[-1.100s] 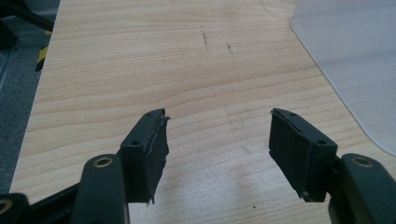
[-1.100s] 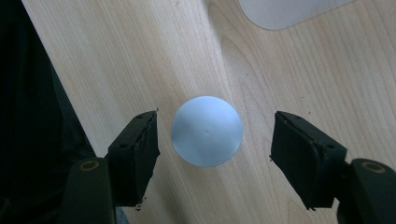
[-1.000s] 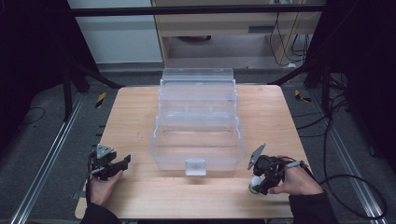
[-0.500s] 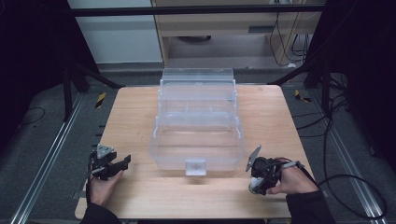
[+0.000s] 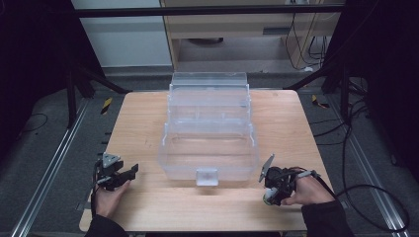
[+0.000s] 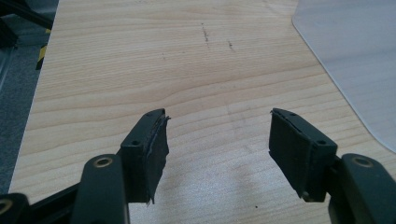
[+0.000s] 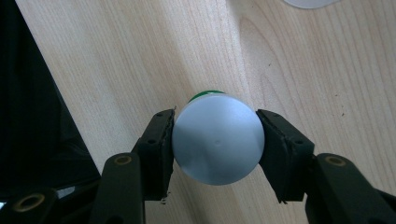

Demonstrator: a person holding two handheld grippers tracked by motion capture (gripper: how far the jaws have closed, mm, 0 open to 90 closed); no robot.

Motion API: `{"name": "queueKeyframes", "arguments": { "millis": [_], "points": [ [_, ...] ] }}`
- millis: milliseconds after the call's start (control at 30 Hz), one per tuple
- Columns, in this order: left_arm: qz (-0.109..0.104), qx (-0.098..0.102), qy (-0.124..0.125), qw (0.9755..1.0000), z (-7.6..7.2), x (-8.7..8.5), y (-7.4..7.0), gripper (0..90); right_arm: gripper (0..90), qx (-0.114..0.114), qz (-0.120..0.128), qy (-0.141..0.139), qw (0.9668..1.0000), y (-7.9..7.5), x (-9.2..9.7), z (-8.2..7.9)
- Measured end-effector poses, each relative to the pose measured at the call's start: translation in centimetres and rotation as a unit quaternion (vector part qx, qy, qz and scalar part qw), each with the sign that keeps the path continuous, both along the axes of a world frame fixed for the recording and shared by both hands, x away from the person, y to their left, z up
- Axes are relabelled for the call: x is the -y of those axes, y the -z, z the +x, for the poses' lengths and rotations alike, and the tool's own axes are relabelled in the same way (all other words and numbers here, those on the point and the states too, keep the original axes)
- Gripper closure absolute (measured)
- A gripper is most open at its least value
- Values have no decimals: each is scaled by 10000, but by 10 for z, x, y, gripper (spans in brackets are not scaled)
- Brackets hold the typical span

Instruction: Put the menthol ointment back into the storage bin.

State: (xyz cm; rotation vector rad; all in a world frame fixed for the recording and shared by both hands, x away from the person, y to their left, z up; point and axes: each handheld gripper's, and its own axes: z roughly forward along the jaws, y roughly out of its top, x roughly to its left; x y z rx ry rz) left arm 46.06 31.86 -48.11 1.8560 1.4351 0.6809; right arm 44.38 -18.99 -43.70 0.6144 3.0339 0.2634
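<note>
Right claw (image 7: 215, 140) gripped a white-capped bottle (image 7: 217, 143) over the bench (image 5: 148, 118). Left claw (image 6: 217, 140) stood wide, empty, beside the clear plastic box (image 5: 210, 143).

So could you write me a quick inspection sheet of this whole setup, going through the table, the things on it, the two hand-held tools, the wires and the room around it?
Surface: light wooden table, faint scuff marks, otherwise bare.
Job's things: clear plastic tiered organiser box at the table's centre, opened out in steps, its compartments look empty; small round white-capped container with a green part beneath.
Clutter: nothing seen.
Grippers: left gripper low over bare wood, fingers apart, holding nothing; right gripper closed on the white-capped container, near the table's front edge.
Cables: black cable trailing from the right gripper off the table; more cables on the floor at the back.
Surroundings: grey floor, dark frame posts, wooden cabinet behind.
</note>
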Motion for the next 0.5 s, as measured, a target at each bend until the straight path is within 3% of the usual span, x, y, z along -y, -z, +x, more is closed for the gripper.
{"name": "queueKeyframes", "arguments": {
  "millis": [500],
  "points": [
    [14,-1,-4,10000,0,0,0,369,500,-11,39,167,9999,-4,2,2]
  ]
}}
